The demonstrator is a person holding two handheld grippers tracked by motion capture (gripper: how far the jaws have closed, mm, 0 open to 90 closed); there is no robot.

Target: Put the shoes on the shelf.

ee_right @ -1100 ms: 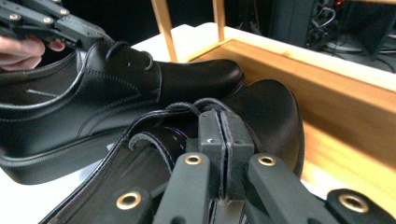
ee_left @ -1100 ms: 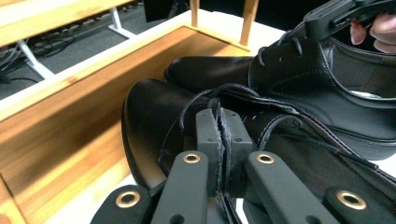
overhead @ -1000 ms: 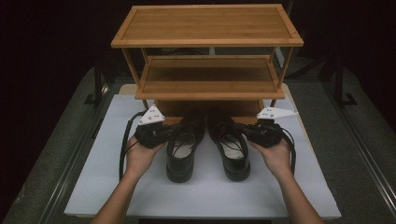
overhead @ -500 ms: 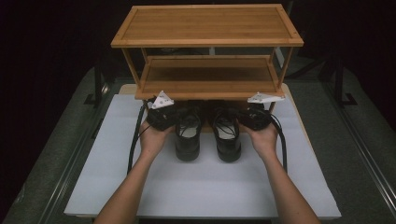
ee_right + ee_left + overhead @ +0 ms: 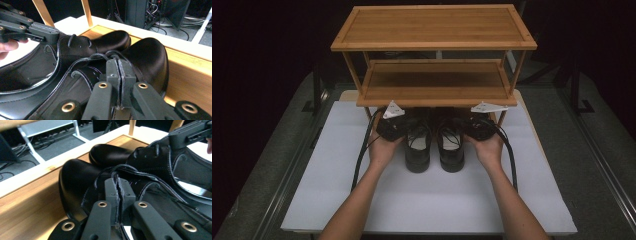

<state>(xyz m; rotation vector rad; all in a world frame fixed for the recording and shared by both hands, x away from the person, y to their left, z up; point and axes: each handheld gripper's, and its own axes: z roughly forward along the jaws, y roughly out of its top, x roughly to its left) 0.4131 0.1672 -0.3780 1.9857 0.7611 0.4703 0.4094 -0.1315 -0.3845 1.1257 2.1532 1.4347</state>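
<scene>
Two black shoes side by side on the desk (image 5: 337, 200), toes tucked under the lowest level of the wooden rack (image 5: 434, 82), heels out toward the person. Left shoe (image 5: 418, 150) pinched at its lace-side edge by the left tool (image 5: 393, 127); right shoe (image 5: 451, 150) held the same way by the right tool (image 5: 478, 127). Seen along the left tool (image 5: 117, 195): pads pressed together on a thin flap of leather, with the glossy toe (image 5: 75, 177) close to the bamboo base board (image 5: 30, 205). Seen along the right tool (image 5: 119, 75): jaws likewise clamped shut on the shoe's upper edge, its toe (image 5: 150, 57) resting just beside the base board (image 5: 190, 75). Other shoe's toe farther in, near the rack's legs. Hands cupped under each tool, left hand (image 5: 382, 150) and right hand (image 5: 487, 150), cables trailing back over the white mat. Whether the soles rest flat or sit slightly lifted hard to tell, since the rack's shadow hides the toes in the high view. Rack's two upper shelves bare.
</scene>
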